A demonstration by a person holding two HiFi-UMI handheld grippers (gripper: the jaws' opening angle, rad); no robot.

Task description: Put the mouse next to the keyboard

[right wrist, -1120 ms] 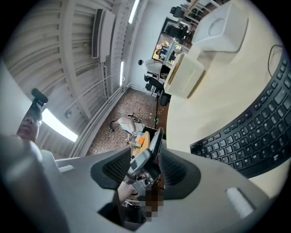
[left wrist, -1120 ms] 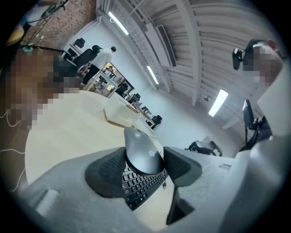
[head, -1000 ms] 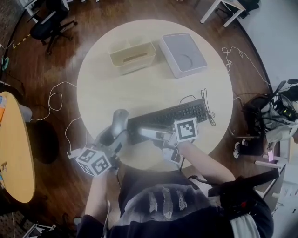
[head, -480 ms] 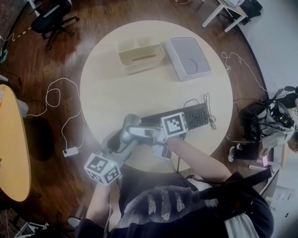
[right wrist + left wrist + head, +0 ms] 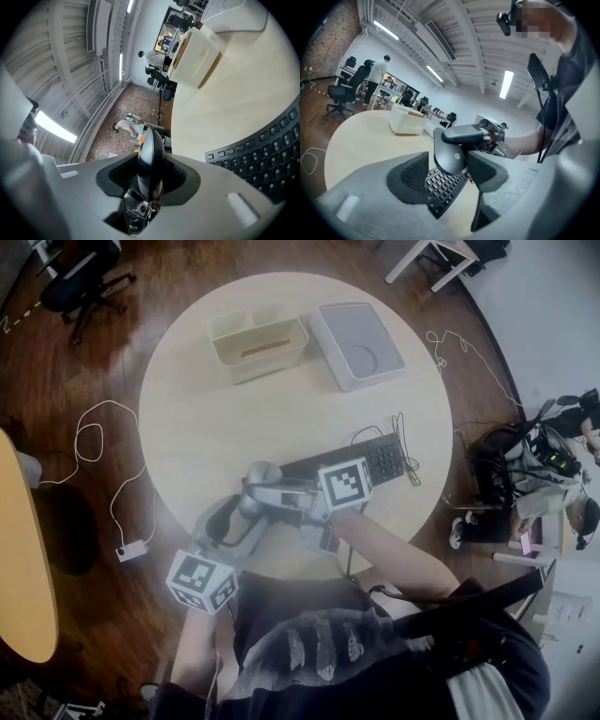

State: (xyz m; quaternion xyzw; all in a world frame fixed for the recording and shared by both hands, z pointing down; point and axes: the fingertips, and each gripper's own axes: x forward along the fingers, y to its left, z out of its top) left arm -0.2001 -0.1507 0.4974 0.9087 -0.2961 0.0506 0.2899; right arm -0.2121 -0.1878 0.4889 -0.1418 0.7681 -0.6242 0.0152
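The grey mouse (image 5: 260, 473) hangs above the round table (image 5: 197, 427), just left of the black keyboard (image 5: 361, 457). My left gripper (image 5: 244, 504) reaches up from below and is shut on the mouse (image 5: 450, 157). My right gripper (image 5: 270, 496) comes in from the right; its jaws have just been closing and now pinch the mouse (image 5: 151, 159), which stands edge-on between its pads. From the left gripper (image 5: 447, 172) view, a right finger lies across the mouse's top. The keyboard (image 5: 440, 190) lies beneath it, its end keys (image 5: 262, 159) beside the right gripper (image 5: 150, 177).
A cream desk organizer (image 5: 258, 338) and a flat grey box (image 5: 356, 332) sit at the table's far side. The keyboard cable (image 5: 405, 448) coils at the right end. A white cable (image 5: 94, 442) trails on the wooden floor, and another person (image 5: 377, 77) stands by distant desks.
My right gripper moved left from the keyboard's front to the mouse and its jaws closed on it. My left gripper kept the mouse raised, rolling slightly.
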